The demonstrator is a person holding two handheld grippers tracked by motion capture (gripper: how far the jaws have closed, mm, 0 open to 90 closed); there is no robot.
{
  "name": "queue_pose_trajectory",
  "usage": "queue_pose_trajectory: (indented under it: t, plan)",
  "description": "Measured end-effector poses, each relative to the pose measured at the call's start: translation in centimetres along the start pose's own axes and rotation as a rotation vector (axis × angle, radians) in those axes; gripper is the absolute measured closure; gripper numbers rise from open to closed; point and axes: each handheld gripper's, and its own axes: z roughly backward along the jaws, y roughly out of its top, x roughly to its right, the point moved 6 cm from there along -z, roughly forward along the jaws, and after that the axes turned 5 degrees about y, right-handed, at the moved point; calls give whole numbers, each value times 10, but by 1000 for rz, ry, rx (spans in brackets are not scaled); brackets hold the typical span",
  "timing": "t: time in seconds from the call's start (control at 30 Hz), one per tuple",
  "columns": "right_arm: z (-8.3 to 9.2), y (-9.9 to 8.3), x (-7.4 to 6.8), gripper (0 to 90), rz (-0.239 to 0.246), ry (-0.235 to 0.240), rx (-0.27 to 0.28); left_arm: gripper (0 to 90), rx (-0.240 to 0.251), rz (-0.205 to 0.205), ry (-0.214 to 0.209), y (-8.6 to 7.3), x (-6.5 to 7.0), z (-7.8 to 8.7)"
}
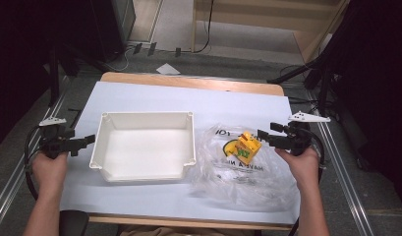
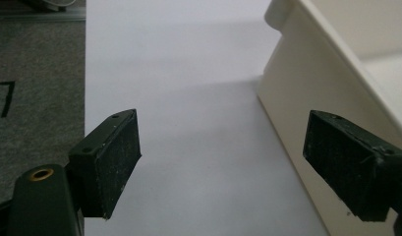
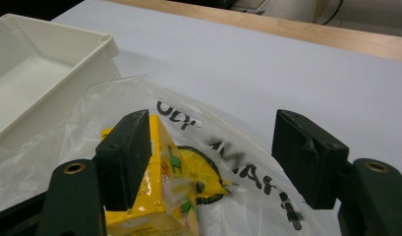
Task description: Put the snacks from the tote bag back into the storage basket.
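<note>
Item: yellow carton (image 1: 247, 146), lying inside a clear plastic bag (image 1: 238, 174) right of centre in the high view, on the white table cover (image 1: 188, 98); in the right gripper view it sits at lower left, partly behind the left jaw. Handling advice, as a judgement: the film is slack and slippery, so the jaws should straddle the carton's firm edges and close squarely rather than pinch loose plastic. Right gripper (image 3: 213, 157): jaws apart, just over bag and carton, clamping nothing; contact with the film cannot be told. Left gripper (image 2: 223, 157): jaws wide apart, empty, beside the outer wall of the white tray (image 1: 144, 118) at centre left.
</note>
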Motion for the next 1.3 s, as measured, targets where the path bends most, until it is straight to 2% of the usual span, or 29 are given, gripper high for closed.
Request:
queue_pose_trajectory:
  t: [0.2,0.4,0.5,0.9,1.1,1.13,1.3]
  plan:
    - [3,-1,-3,343,16,7,-22,153,-12,4,-5,0,0,-3]
    - [6,1,-10,368,62,2,-61,155,-21,-11,-14,0,3,-4]
    - [7,2,-12,369,68,5,-68,155,-25,-23,-3,0,4,-4]
    - [5,2,-13,371,81,-3,-96,155,-25,-19,-16,0,4,-4]
    - [7,2,-15,372,65,-1,-115,155,-27,-18,-17,0,4,-4]
    - [8,3,-16,377,47,-2,-132,155,-28,-18,-17,0,4,-4]
    - [9,3,-20,385,39,-3,-176,155,-28,-16,-19,0,5,-4]
